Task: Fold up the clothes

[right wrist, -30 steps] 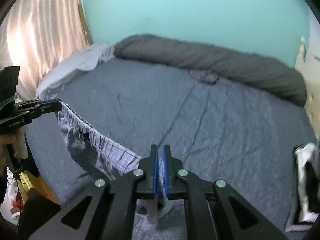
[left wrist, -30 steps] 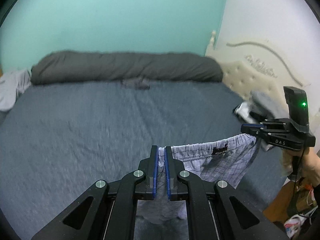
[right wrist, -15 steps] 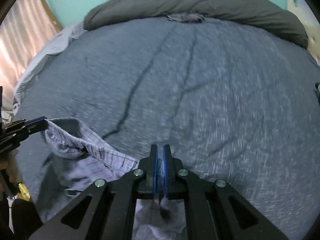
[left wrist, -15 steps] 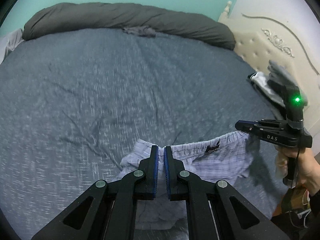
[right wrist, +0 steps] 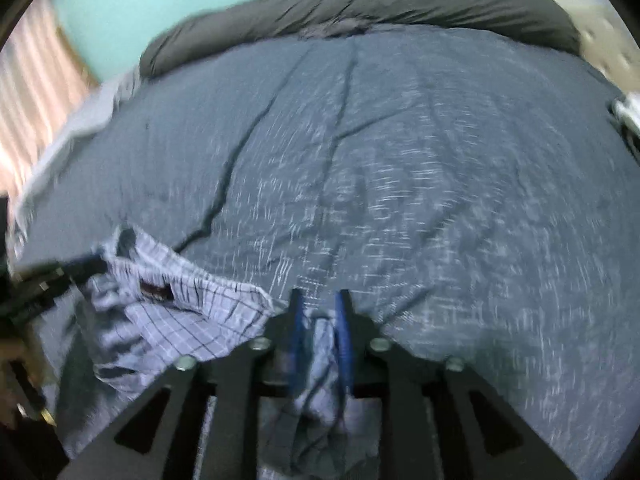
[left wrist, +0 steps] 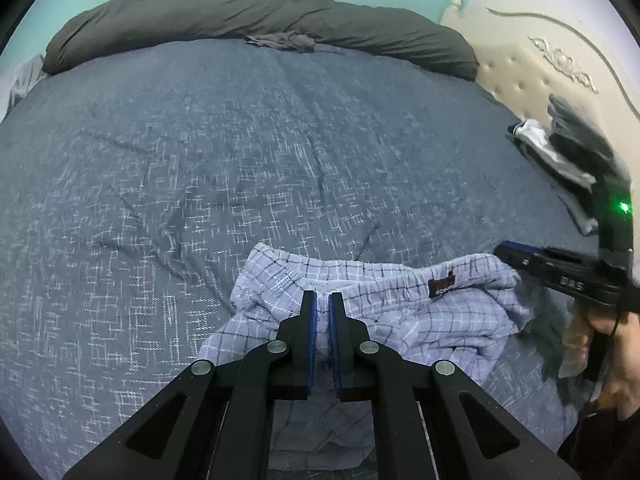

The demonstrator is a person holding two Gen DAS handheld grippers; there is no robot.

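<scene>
Shorts: pale checked shorts (left wrist: 384, 312) lie crumpled on the bed (left wrist: 200, 160) at its near edge, 6 o'clock in the left wrist view, waistband stretched between the two grippers

Left gripper: left gripper (left wrist: 322, 300) clamps the waistband end, blue pads pressed close with cloth between them; in the right wrist view it shows blurred at 9 o'clock, tip on the cloth

Right gripper: right gripper (right wrist: 318, 304) has just been opening; its jaws stand apart with a fold of shorts loose between them, pads not pressing; in the left wrist view it sits at 3 o'clock, tip at the other waistband end

Label: dark tag (left wrist: 442, 286) on the waistband, between the grippers, nearer the right one

Hand: a hand (left wrist: 616, 344) holds the right gripper's handle at 4 o'clock

Duvet: grey roll (left wrist: 260, 20) along the far edge at 12 o'clock

Other clothes: dark and white pile (left wrist: 560, 148) at 2 o'clock, by the headboard (left wrist: 536, 68)
</scene>
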